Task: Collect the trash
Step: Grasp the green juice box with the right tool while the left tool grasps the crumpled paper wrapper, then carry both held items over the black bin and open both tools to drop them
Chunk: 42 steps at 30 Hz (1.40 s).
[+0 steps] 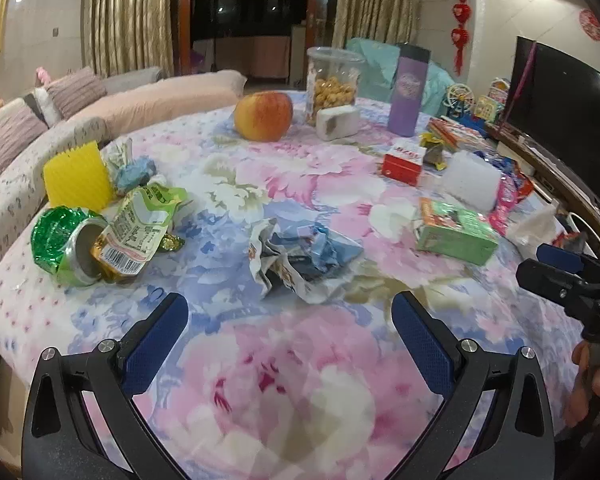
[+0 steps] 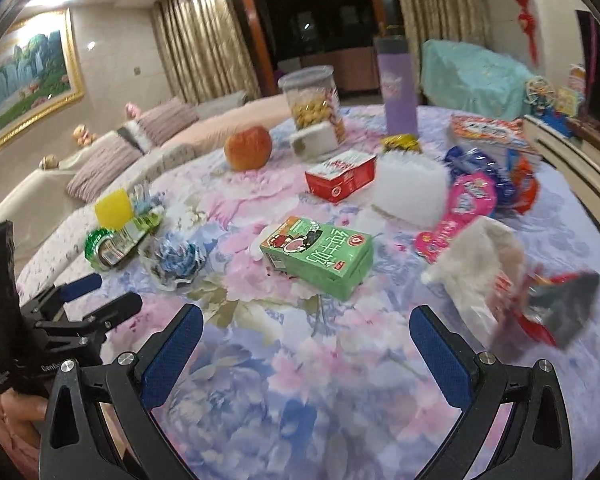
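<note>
Trash lies scattered over the flowered tablecloth (image 1: 300,380) in front of us. Our left gripper (image 1: 290,320) hangs low over the cloth with its blue pads spread wide apart and nothing between them; just ahead of it sits a crumpled blue-and-white wrapper (image 1: 300,256). To its left we see a crushed green can (image 1: 66,246) lying on its side, touching a green snack packet (image 1: 140,232), with a yellow sponge (image 1: 76,180) standing behind them.

Our right gripper (image 2: 306,330) is likewise wide open and empty above the cloth. Ahead of it a green milk carton (image 2: 320,256) lies flat, and a red carton (image 2: 340,176) lies farther back. To its right we see a white plastic bag (image 2: 480,264) with red and dark wrappers beside it, blurred, so we cannot tell exactly what they are. A pink packet (image 2: 460,208) lies behind the bag, next to a white sponge (image 2: 412,188).

Toward the far side of the table stand an apple (image 1: 264,116), a clear jar of snacks (image 1: 332,80) and a purple bottle (image 1: 406,92), well apart from both grippers.
</note>
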{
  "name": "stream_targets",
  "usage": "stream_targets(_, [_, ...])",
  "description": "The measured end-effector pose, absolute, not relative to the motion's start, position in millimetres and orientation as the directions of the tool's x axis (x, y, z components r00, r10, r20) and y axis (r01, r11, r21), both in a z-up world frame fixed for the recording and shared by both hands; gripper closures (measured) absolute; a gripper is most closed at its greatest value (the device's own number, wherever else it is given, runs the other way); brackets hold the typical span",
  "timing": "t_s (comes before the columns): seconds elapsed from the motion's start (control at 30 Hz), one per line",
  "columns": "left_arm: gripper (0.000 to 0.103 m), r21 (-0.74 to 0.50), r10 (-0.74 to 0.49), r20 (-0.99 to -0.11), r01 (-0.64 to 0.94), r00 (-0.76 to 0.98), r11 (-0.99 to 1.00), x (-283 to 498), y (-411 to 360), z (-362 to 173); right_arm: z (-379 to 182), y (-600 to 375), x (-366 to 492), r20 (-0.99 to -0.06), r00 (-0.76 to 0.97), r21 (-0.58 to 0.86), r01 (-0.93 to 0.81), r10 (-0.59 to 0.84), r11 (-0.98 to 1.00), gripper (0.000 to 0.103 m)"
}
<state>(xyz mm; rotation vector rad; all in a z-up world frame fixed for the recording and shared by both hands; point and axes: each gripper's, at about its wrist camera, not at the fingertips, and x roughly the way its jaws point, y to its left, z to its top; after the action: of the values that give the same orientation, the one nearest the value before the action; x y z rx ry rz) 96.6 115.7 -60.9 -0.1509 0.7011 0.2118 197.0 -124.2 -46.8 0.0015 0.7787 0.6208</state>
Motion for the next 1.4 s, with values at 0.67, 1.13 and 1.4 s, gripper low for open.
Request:
stream_targets(0.67, [0.012,-0.095,0.114,-0.733,-0.267,0.670,0.959,154,130,-81,-78,-82,273,-0.763,0.432,0.118,-0.638,0.481,0.761,0.001])
stream_targets(1.13, [0.057,-0.131,0.041,-0.728,-0.198,0.684,0.972,147,119,-79,-78,-88,261,-0.755,0.408,0.167,-0.638,0.514,0.752,0.041])
stream_targets(1.4, [0.057,-0.132,-0.016,-0.697,-0.107,0.717,0.985,139,89,-63,-62,-123,229,-0.700,0.461,0.240,-0.567,0.545,0.788,0.042])
